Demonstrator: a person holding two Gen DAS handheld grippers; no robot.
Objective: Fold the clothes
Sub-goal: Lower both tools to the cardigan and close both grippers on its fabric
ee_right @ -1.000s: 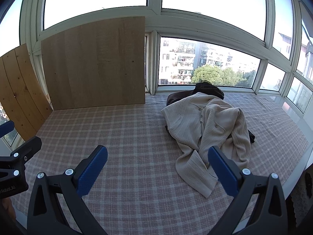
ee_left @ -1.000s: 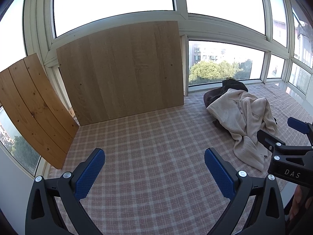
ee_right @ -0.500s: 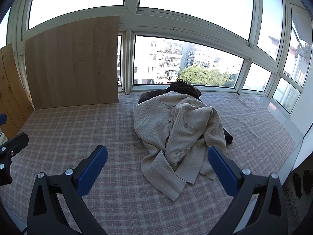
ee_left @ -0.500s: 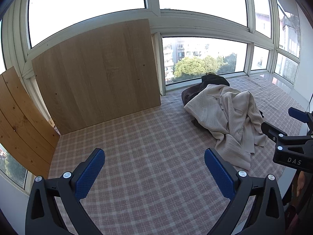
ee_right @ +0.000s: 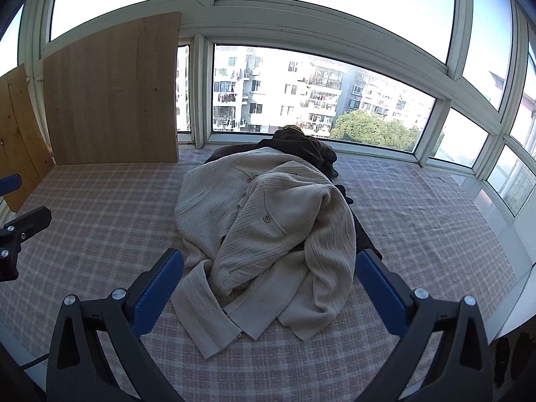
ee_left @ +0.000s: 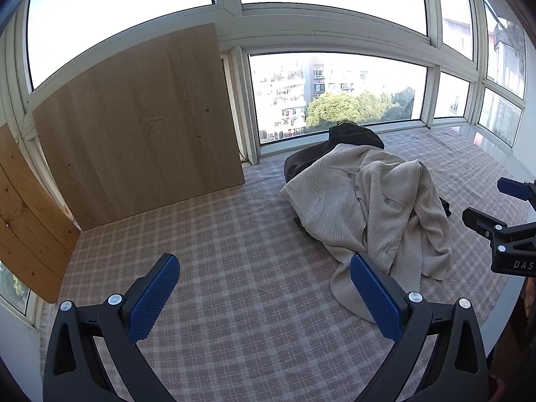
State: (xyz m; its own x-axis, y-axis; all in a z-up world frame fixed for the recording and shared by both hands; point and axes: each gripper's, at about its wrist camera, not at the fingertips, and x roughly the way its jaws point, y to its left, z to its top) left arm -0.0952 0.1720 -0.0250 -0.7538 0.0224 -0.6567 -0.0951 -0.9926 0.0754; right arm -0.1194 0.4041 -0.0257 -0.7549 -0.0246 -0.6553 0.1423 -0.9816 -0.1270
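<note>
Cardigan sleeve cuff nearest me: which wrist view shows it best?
The right wrist view: the cuff lies in full sight between the open right gripper's fingers. In the left wrist view the cardigan sits off to the right, and the left gripper's right finger covers part of that sleeve end.

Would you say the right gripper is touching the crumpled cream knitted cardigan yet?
Apart. In the right wrist view, the right gripper hangs open above the crumpled cream knitted cardigan, with the cloth lying undisturbed between and beyond its blue pads; nothing is pinched.
</note>
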